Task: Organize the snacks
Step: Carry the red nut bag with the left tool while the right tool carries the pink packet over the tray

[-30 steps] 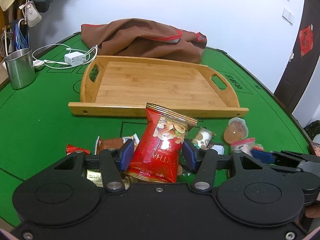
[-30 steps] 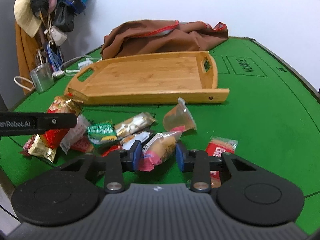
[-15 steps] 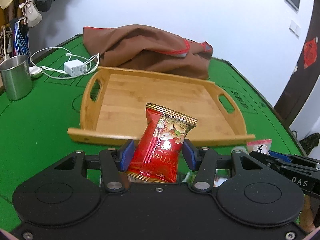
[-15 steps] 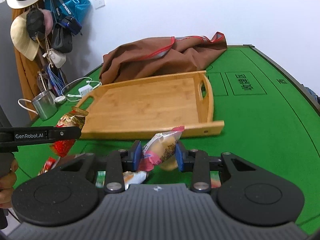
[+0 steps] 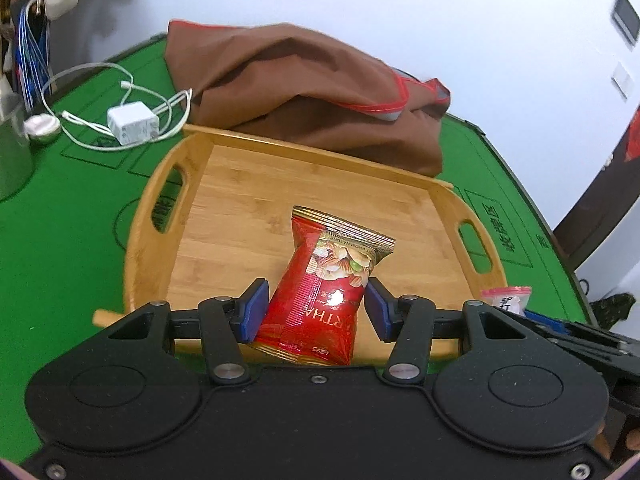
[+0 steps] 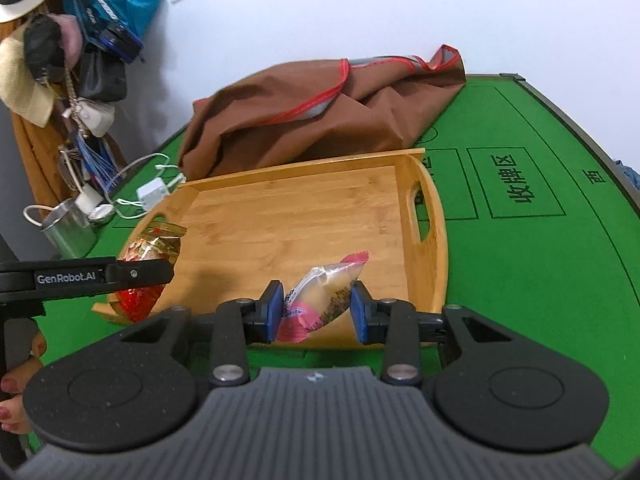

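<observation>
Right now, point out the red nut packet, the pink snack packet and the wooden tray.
red nut packet (image 5: 320, 304), left wrist view, middle of its front.
pink snack packet (image 6: 320, 296), right wrist view, clear middle.
wooden tray (image 6: 424, 208), right wrist view, right handle rim.

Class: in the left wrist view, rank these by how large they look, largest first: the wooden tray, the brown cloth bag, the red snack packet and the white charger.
1. wooden tray
2. brown cloth bag, farther off, so its rank against the tray is unsure
3. red snack packet, near the camera
4. white charger
</observation>
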